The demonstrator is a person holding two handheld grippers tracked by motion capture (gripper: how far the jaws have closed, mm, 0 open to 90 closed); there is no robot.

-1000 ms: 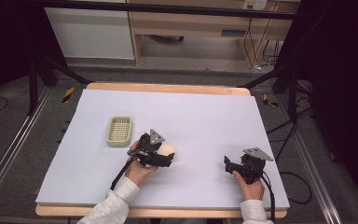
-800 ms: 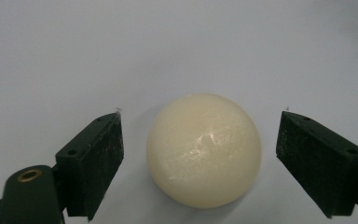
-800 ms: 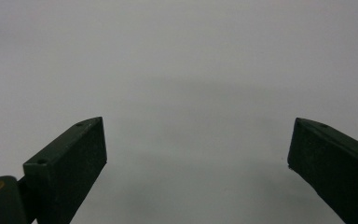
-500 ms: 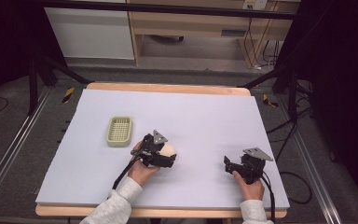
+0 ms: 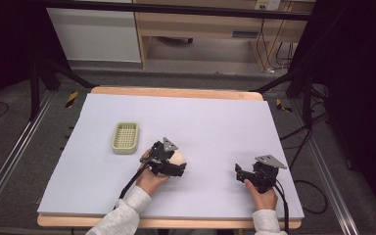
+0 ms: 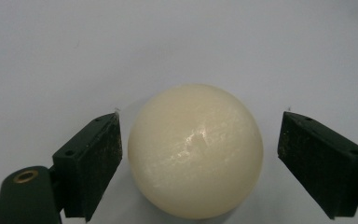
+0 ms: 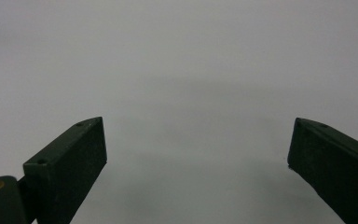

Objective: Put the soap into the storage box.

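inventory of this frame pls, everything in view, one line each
ball: 1, cream, on the sheet between the open jaws of the left gripper, a gap showing on each side
basket: 1, pale green, slotted, on the sheet to the left of the ball
sheet: 1, pale lilac-grey, covers the tabletop
table: 1, light wood edge around the sheet
cabinet: 1, wood, on the floor behind the table
left gripper: 1, black, jaws open around the ball
right gripper: 1, black, jaws open over bare sheet, near the right front of the table
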